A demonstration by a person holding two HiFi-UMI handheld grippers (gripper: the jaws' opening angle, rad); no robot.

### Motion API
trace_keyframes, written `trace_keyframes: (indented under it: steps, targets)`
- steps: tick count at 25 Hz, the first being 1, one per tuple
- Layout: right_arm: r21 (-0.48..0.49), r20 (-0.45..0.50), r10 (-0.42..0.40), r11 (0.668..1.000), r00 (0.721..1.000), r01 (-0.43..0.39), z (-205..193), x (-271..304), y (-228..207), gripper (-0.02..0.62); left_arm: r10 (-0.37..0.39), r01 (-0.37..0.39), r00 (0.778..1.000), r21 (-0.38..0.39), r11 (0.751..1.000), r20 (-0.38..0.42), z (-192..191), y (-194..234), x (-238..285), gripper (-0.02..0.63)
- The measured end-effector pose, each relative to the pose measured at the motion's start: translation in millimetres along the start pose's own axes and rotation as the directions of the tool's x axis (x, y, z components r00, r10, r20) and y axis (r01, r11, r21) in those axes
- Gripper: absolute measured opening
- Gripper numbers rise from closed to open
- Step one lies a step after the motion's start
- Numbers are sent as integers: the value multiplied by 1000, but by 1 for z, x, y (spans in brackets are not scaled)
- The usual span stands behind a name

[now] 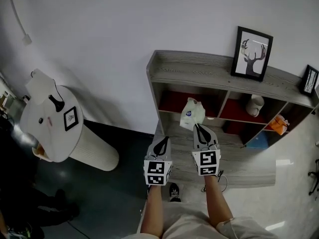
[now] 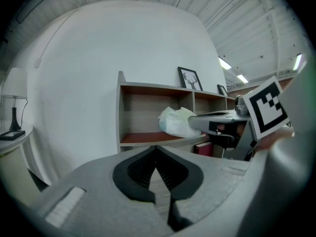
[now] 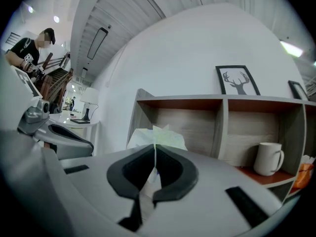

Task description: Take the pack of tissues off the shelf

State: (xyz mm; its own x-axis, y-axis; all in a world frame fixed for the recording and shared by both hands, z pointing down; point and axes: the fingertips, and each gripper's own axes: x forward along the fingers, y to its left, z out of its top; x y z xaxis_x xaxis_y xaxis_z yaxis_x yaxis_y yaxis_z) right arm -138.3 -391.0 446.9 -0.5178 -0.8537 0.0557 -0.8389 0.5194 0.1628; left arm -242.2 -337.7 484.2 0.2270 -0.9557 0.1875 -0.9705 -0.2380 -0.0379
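Note:
The pack of tissues (image 1: 192,112), a white crinkled wrapper with a blue mark, hangs in front of the left compartment of the grey wooden shelf (image 1: 199,71). My right gripper (image 1: 198,126) is shut on its near edge. In the right gripper view the pack (image 3: 158,135) sticks up between the closed jaws of the right gripper (image 3: 154,144). My left gripper (image 1: 163,139) is to the left and slightly nearer, shut with nothing in it. The left gripper view shows the left gripper (image 2: 157,149) with its jaws closed, and the pack (image 2: 177,121) in the right gripper (image 2: 217,120).
On the shelf top stand a framed deer picture (image 1: 251,54) and a second frame (image 1: 310,79). A white mug (image 1: 255,104) and an orange item (image 1: 279,124) sit in the compartments to the right. At left is a round white table (image 1: 35,128) with a lamp (image 1: 47,91). A person (image 3: 29,48) stands far off.

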Motion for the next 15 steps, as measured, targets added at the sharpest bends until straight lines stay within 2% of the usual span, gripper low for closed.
trace_keyframes:
  steps: [15]
  targets:
    - [23,-18,-47,999,999,47,-24,-111,-34,17,-37,37,999,-6,999,-25,-16,-97,-46,8]
